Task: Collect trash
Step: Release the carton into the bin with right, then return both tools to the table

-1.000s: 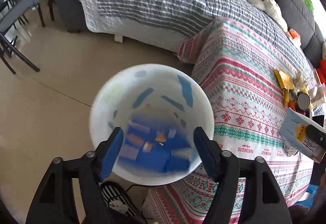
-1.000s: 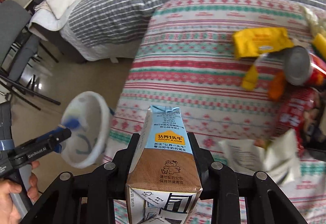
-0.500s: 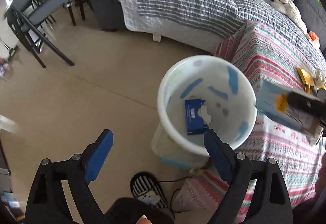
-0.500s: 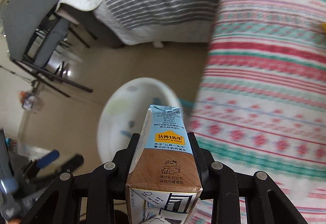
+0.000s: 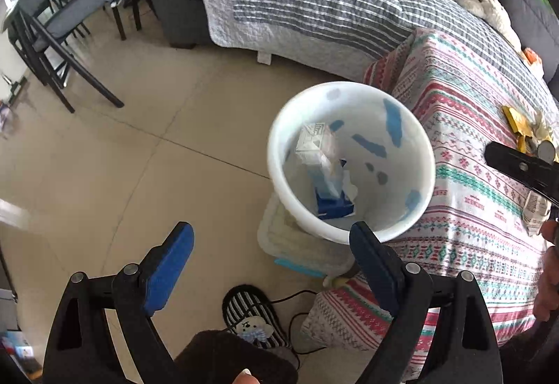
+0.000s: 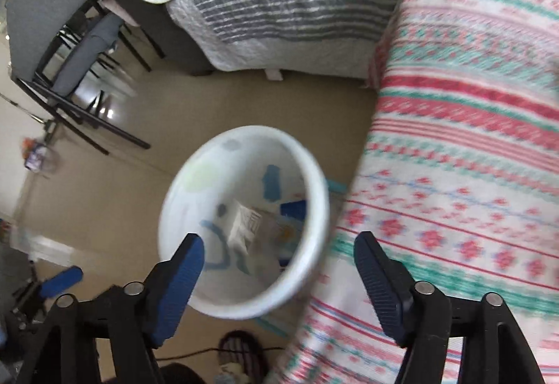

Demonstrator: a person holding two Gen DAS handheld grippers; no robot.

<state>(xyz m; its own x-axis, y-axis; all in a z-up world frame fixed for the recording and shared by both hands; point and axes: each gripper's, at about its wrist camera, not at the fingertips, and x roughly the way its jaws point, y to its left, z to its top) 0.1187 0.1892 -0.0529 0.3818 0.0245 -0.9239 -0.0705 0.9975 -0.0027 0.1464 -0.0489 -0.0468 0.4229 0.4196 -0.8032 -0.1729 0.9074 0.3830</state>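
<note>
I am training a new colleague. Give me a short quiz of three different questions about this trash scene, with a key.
1. True or false: the milk carton lies inside the round white plastic bin.
2. Multiple choice: what is between the blue pads of the right gripper? A) a red can B) nothing C) a yellow wrapper
3. Fill in: the bin stands on the floor beside the table covered by a ____ patterned cloth.

Key
1. True; it leans inside, over a dark blue packet.
2. B; its jaws are opening and empty. The left gripper is also empty.
3. Red, green and white striped.
</note>
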